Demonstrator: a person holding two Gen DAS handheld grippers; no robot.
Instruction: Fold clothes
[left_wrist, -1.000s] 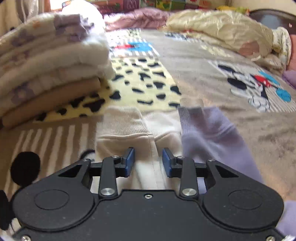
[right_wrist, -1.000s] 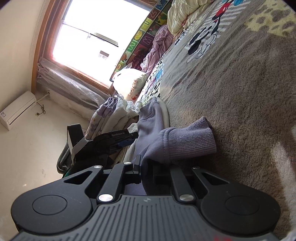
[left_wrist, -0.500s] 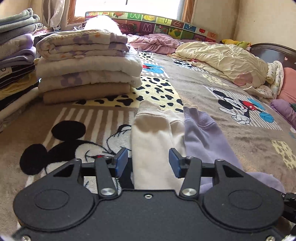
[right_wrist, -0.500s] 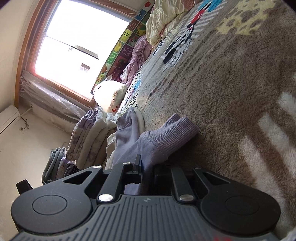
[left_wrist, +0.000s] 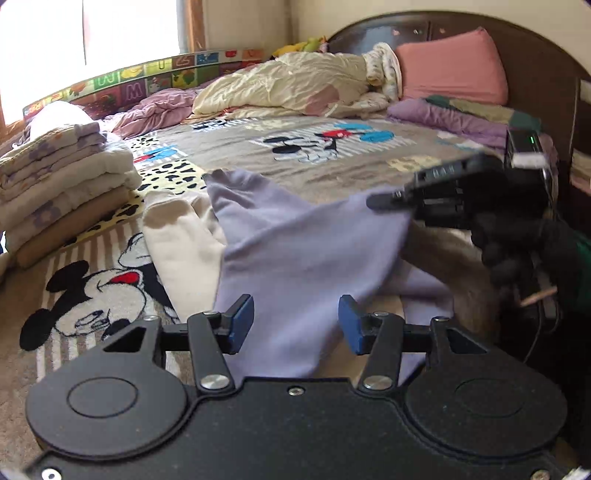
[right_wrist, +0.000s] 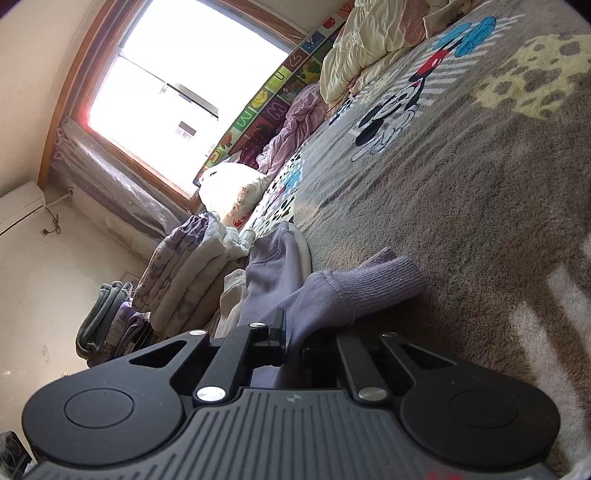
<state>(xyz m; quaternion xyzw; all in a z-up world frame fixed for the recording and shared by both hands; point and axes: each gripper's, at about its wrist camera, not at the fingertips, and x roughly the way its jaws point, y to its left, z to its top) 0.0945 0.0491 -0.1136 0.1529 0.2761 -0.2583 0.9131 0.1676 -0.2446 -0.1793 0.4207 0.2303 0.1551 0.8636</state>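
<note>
Left wrist view: looks across the bed, with the right tool in sight at the right edge.
Bed blanket (left_wrist: 332, 162): grey-brown fleece with cartoon mice, covering the whole bed under the clothes.
Cream quilt (left_wrist: 280, 88): crumpled at the far end, beside a pink pillow (left_wrist: 450, 66) against the dark headboard.
Folded stack (left_wrist: 62, 177): cream and lilac pieces piled at the left edge of the bed, well apart from both tools.
Lilac garment (left_wrist: 295, 254): spread on the blanket, one side lifted toward the right; it overlaps a cream garment (left_wrist: 181, 236) lying flat beside it on the left.
Ribbed cuff (right_wrist: 384, 288): end of the lilac sleeve, sticking out past the right tool and resting on the blanket.
Left gripper (left_wrist: 296, 323): jaws wide apart, holding nothing, with the lilac cloth lying between and beneath the blue pads.
Right gripper (right_wrist: 293, 338): jaws closed tight on the lilac sleeve just behind the cuff; a black-gloved hand (left_wrist: 509, 247) holds it.
</note>
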